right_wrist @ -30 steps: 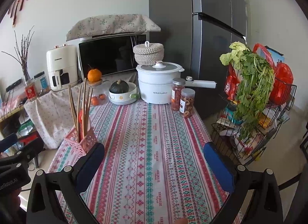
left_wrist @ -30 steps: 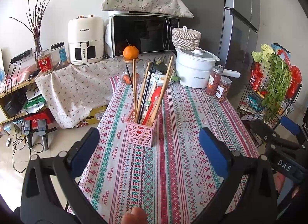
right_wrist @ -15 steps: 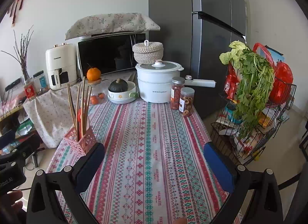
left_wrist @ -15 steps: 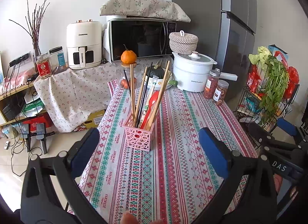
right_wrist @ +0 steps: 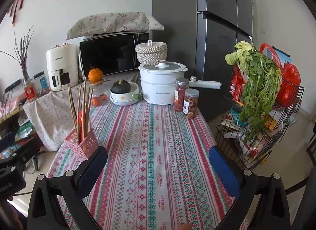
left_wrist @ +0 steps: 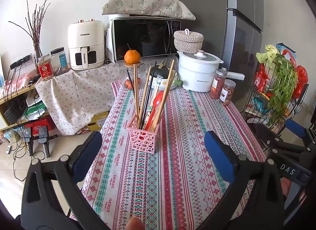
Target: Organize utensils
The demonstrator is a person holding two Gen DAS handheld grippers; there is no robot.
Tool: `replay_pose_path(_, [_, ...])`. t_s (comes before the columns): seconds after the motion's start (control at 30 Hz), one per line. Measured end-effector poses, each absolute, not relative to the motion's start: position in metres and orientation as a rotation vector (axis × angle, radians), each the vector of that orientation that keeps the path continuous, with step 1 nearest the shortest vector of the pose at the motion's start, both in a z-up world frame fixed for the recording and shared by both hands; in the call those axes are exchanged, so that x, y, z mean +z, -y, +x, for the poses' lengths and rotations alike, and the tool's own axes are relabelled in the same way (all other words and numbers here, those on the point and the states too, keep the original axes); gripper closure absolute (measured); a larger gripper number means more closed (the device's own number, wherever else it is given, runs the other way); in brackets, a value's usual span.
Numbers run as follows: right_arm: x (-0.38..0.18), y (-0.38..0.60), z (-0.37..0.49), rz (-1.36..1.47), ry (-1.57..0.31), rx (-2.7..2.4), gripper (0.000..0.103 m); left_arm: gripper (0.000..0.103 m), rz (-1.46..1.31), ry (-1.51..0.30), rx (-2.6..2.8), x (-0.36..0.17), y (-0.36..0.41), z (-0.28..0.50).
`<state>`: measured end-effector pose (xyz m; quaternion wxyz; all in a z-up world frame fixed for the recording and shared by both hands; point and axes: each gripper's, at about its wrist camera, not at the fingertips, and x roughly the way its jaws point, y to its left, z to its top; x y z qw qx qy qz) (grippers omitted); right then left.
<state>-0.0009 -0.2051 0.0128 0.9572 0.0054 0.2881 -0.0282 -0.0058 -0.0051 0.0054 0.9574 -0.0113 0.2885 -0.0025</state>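
With both sets of jaws spread wide and holding nothing, your left gripper (left_wrist: 153, 151) and right gripper (right_wrist: 158, 163) hang above the striped tablecloth (right_wrist: 158, 141). Your pink basket (left_wrist: 143, 138) stands ahead of the left gripper near the table's left edge, with wooden chopsticks (left_wrist: 136, 89) and a red spoon (left_wrist: 158, 99) upright in it. Beyond it sit a white pot (right_wrist: 163, 83) and two jars (right_wrist: 185, 97).

The left tongs (left_wrist: 153, 152) are black plastic arms shaped like open triangular frames, each tipped with a blue textured pad (left_wrist: 218, 157) and fastened with silver round-headed screws. The right tongs (right_wrist: 158, 167) match them, with blue pads (right_wrist: 224, 170). From the left camera, their black body carries white lettering "DAS".
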Motion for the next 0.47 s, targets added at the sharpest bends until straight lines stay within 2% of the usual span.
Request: replay_pose_path(0.47, [0.0091, 0.2047, 0.003, 0.011, -0.604, -0.05, 0.0, 0.001, -0.034, -0.63, -0.007, -0.0004, 0.0045, -0.0035])
